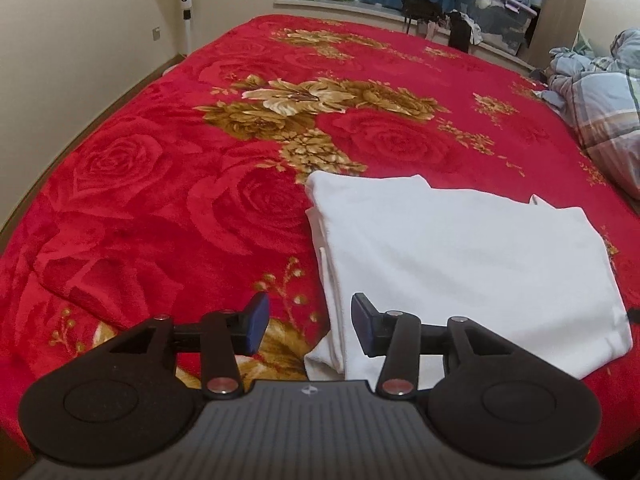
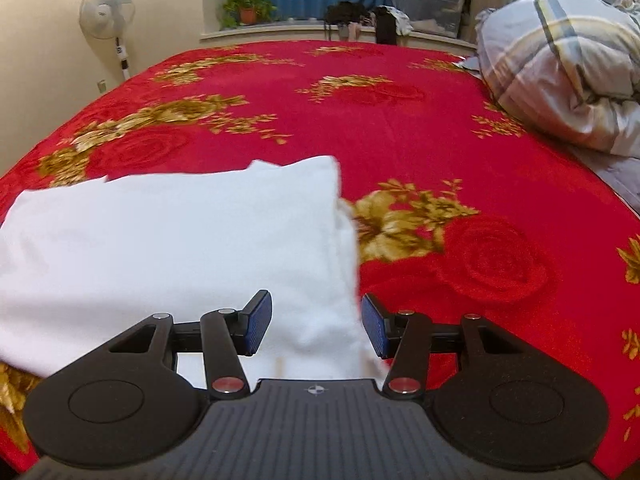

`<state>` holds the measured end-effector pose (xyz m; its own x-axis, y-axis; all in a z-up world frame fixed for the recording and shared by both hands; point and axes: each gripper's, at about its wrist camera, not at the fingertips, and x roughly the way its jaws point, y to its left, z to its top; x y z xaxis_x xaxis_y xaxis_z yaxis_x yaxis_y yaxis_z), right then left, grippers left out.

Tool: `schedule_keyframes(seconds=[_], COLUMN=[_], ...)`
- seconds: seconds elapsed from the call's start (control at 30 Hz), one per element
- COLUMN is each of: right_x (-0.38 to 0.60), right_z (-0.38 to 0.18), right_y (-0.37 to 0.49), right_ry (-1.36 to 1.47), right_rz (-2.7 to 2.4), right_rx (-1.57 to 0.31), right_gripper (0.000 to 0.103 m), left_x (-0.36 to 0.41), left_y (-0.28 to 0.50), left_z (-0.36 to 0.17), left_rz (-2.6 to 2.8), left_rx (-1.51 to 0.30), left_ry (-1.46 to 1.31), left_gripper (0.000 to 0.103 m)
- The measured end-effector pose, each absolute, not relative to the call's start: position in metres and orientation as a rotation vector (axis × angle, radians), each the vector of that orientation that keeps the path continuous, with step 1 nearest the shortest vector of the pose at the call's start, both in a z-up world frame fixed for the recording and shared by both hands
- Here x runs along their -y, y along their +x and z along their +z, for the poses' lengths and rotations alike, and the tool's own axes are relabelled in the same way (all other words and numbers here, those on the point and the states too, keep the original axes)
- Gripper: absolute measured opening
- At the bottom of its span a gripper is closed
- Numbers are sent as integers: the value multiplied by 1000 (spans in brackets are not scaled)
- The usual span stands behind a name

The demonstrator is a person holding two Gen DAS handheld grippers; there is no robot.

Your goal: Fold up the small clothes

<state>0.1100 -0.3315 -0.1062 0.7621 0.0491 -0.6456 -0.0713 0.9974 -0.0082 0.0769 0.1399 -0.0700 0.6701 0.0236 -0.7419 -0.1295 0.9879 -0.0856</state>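
Observation:
A white garment [image 1: 460,256] lies folded in a flat rectangle on the red flowered blanket [image 1: 180,200]. My left gripper [image 1: 310,322] is open and empty, above the garment's near left corner, where layered edges show. In the right wrist view the same garment [image 2: 180,248] fills the left half. My right gripper [image 2: 317,322] is open and empty, above the garment's near right corner, with its right finger over the red blanket [image 2: 480,272].
A rolled plaid quilt [image 2: 560,72] lies on the bed's far right side, also in the left wrist view [image 1: 600,112]. A standing fan [image 2: 107,12], a potted plant [image 2: 248,10] and storage boxes [image 2: 432,4] stand beyond the bed by the window.

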Motion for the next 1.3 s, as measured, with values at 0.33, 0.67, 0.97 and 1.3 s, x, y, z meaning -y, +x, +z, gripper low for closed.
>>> schedule_keyframes(seconds=[0.33, 0.67, 0.97, 1.3], right_x=[250, 99, -6, -23], right_z=[-123, -125, -143, -157], right_y=[84, 57, 36, 48], right_ry=[-70, -155, -403, -524], right_rz=[235, 542, 693, 675], right_rx=[-696, -673, -603, -618], right_gripper=[14, 14, 50, 15], left_x=[-176, -244, -260, -257], left_y=[62, 49, 46, 53], left_z=[-59, -41, -41, -38], left_rz=[123, 244, 250, 221], left_rx=[-796, -739, -732, -724], left_ry=[-212, -391, -429, -444], left_gripper=[50, 50, 50, 50])
